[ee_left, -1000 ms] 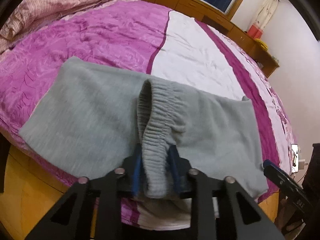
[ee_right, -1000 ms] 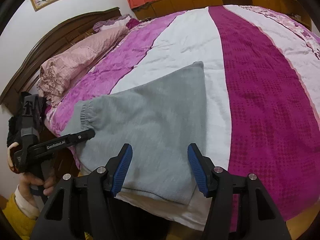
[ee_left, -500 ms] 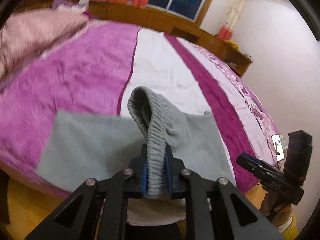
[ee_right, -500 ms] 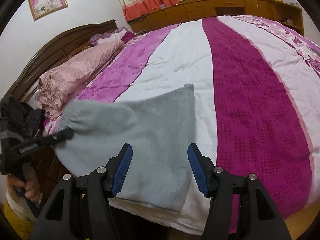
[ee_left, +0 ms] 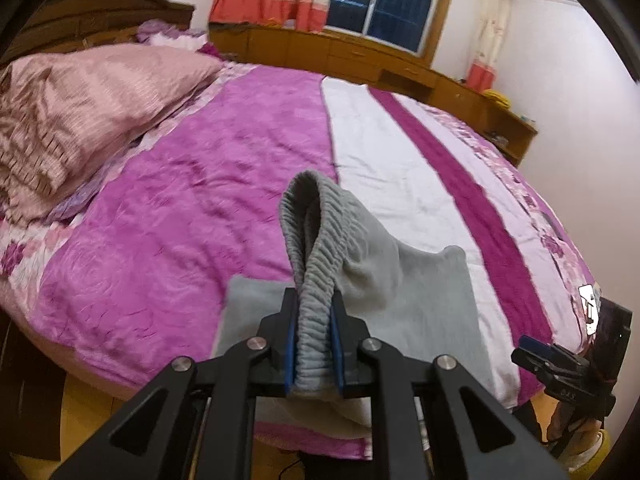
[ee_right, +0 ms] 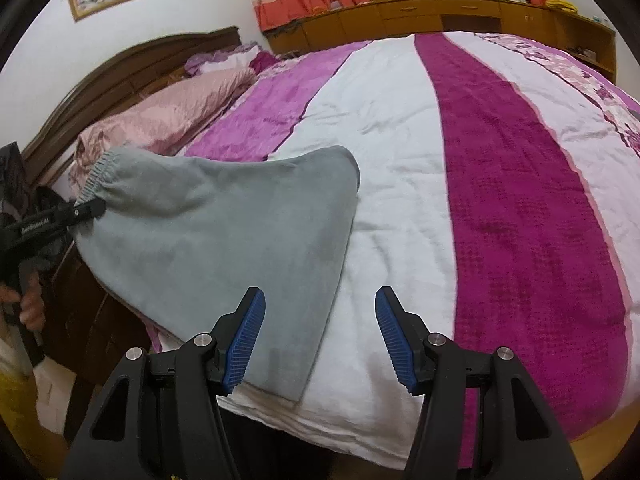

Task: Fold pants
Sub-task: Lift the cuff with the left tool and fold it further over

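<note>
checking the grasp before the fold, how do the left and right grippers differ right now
The left gripper is clamped on the gray pants at the elastic waistband; the right gripper stands open and holds nothing. The left lifts that end off the bed; the right hovers over the pants' near corner. Both have black arms and blue pads.

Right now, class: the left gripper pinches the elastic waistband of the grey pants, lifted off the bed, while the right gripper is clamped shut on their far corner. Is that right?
Not quite. The right gripper is open and holds nothing, as the right wrist view shows. The rest stands: the left gripper pinches the waistband of the grey pants above the bed.
</note>
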The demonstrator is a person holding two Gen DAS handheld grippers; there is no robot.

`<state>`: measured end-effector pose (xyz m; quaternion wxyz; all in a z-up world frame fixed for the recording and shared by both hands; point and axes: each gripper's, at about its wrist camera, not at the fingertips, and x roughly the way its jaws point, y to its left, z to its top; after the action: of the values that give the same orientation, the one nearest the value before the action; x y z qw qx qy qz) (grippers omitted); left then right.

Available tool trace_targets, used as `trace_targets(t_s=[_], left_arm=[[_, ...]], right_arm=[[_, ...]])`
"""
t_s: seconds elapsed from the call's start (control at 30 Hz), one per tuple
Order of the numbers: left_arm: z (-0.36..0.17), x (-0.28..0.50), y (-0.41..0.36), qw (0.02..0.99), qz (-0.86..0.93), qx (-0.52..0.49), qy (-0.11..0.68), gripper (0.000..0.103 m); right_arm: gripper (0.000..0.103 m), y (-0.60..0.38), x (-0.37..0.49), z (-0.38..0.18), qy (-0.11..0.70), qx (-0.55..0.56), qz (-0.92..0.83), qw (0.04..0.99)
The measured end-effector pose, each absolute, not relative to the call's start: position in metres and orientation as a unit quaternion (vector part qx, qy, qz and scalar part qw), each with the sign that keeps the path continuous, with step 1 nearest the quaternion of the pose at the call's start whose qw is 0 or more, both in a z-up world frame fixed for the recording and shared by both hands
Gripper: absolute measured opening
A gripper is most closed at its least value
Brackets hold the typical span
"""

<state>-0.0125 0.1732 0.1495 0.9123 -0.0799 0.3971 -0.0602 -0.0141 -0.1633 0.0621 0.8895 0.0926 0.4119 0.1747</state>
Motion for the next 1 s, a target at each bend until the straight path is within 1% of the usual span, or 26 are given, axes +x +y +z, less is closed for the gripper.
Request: trace_targets(t_s=[0.1, 0.23, 0.3, 0.37, 0.43, 0.5, 0.67, 0.83, 1.0], left_arm=[[0.133, -0.005, 0.190, 0.907, -0.044, -0.079, 0.412, 0.015], [0.093, 0.007, 0.208, 0.892, -0.028, -0.079, 0.445, 0.017], [0.073, 0.010, 0.214, 0.884, -0.016, -0.075, 0.462, 0.021], [0.058, 0.009, 0.221, 0.883, -0.005, -0.079, 0.463, 0.035], [0.050, 0.004, 0.225, 0.889, -0.004, -0.084, 0.449, 0.043], [0.046, 0.002, 0.229, 0.891, -0.008, -0.090, 0.445, 0.044], [0.064, -0.005, 0.229, 0.893, 0.007, -0.089, 0.440, 0.043], [0.098, -0.025, 0.223, 0.912, 0.005, -0.076, 0.403, 0.043], [0.118, -0.007, 0.206, 0.923, -0.028, -0.068, 0.379, 0.042]], right_arm=[[0.052, -0.150, -0.011, 0.056, 0.422, 0.076, 0.183, 0.885], [0.051, -0.137, -0.005, 0.044, 0.443, 0.051, 0.190, 0.875], [0.051, -0.132, -0.003, 0.035, 0.456, 0.043, 0.193, 0.868], [0.051, -0.130, -0.003, 0.027, 0.467, 0.036, 0.193, 0.862], [0.052, -0.130, -0.001, 0.018, 0.477, 0.039, 0.198, 0.855], [0.054, -0.133, 0.002, 0.012, 0.483, 0.056, 0.203, 0.850], [0.055, -0.140, 0.004, 0.011, 0.486, 0.078, 0.212, 0.844], [0.055, -0.140, 0.006, 0.027, 0.471, 0.081, 0.213, 0.852], [0.054, -0.139, 0.026, 0.049, 0.444, 0.067, 0.210, 0.868]])
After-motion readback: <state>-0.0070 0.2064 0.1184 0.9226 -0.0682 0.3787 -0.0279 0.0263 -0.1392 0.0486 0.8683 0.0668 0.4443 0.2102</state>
